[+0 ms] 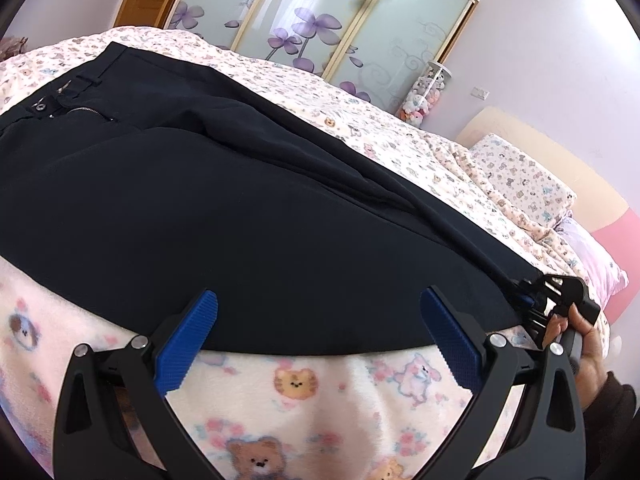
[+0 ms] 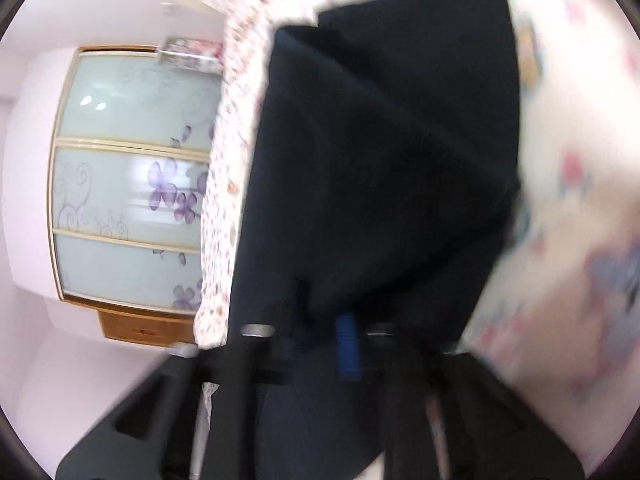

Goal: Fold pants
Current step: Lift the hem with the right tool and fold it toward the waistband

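Observation:
Dark navy pants (image 1: 208, 200) lie flat on a bed, waistband with zipper at the far left, legs running toward the right. My left gripper (image 1: 320, 332) is open, its blue pads (image 1: 188, 340) spread just over the near edge of the pants, holding nothing. My right gripper (image 1: 532, 304) shows at the right in the left wrist view, shut on the hem end of the pants. In the blurred right wrist view the pants (image 2: 380, 168) fill the middle and the right gripper (image 2: 344, 344) is closed on the cloth.
The bed has a pink blanket (image 1: 304, 400) with bear and cat prints. A pillow (image 1: 520, 176) lies at the right. A wardrobe with frosted floral doors (image 1: 320, 20) stands behind the bed. A tube of plush toys (image 1: 424, 96) stands by the wall.

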The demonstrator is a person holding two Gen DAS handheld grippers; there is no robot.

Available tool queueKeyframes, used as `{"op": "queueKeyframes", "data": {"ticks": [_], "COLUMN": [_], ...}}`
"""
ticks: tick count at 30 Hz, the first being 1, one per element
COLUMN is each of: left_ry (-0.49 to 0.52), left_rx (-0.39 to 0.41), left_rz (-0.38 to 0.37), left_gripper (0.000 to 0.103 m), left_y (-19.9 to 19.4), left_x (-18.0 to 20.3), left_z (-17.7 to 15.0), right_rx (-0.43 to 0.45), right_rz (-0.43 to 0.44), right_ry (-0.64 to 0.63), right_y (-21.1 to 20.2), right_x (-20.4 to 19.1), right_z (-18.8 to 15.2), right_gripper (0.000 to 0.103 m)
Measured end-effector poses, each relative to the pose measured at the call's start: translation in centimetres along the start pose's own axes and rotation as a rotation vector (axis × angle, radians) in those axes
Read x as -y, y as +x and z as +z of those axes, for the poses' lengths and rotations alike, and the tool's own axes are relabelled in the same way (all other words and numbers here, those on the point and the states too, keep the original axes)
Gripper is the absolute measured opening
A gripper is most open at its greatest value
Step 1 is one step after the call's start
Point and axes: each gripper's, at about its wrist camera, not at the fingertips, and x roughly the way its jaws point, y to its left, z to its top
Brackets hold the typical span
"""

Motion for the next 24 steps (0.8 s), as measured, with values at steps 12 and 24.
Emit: {"op": "queueKeyframes", "data": {"ticks": [12,24], "left_ry": [-0.199,-0.33], "left_rx": [0.036,-0.058], "left_rz": [-0.086,0.158], "left_gripper": [0.101,0.101], "left_y": [-1.5,6.6], "left_x": [-4.3,-11.9], "left_z": [4.8,21.6], "right_rx": [0.103,0.041], "right_rz": [0.028,-0.046], "right_ry": [0.085,0.032], "right_y": [-3.6,-3.4], "right_x": [4.3,2.7], "right_z": [1.8,2.1], "right_gripper": [0.004,0.004]}}
